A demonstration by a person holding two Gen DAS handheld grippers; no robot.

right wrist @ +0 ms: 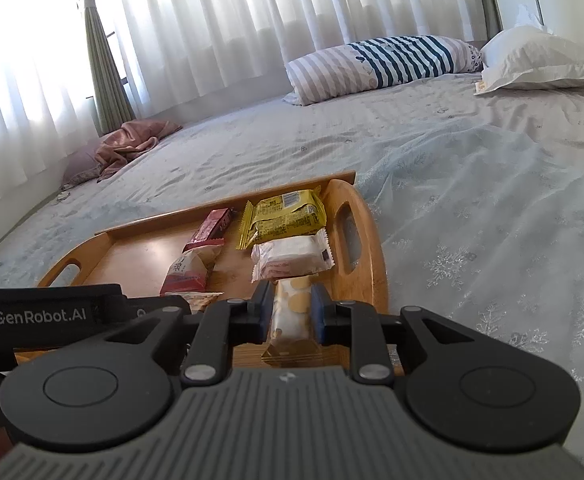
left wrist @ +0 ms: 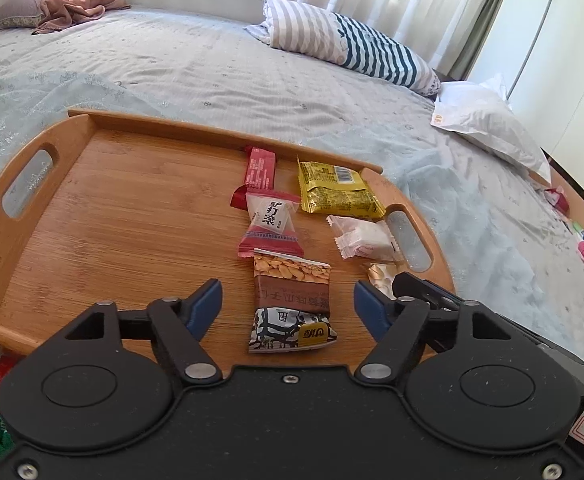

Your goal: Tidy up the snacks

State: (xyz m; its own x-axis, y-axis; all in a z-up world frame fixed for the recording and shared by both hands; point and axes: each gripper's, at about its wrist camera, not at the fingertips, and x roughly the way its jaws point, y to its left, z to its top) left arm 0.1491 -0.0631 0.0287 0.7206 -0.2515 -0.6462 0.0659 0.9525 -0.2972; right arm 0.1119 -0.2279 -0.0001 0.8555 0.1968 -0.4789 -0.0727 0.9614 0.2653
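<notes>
A wide bed (left wrist: pixel 252 76) with a pale blue-grey cover fills the room in front of white curtains; a pink blanket (left wrist: pixel 76 4) lies far left, a striped pillow (left wrist: pixel 348 40) far right. On the near part of the bed sits a wooden tray (left wrist: pixel 104 208) with handle slots at both ends, and it holds all the snacks in two short columns that run near to far.

The tray's left half is bare. The left column, far to near, has a red bar (left wrist: pixel 259 168), a red and white packet (left wrist: pixel 270 220) and a seed packet (left wrist: pixel 290 304). The left hand-held gripper (left wrist: pixel 288 300) is released, with no pad touching anything: the seed packet lies flat between its spread blue pads, long axis pointing away along the fingers. That packet looks set down already.

The right column, against the right handle, has a yellow packet (left wrist: pixel 338 188), then a white wrapped cake (left wrist: pixel 366 238), then a pale biscuit bar (right wrist: pixel 292 316). The right hand-held gripper (right wrist: pixel 292 312) has its pads against the biscuit bar's long sides, gripping it just near of the cake; the bar runs straight along the fingers, its near end low over the tray's near rim. Whether it rests on the tray floor I cannot tell.

The right hand is the nearer one to the open slot in that column, so the move likely turns on letting the bar go in line.
</notes>
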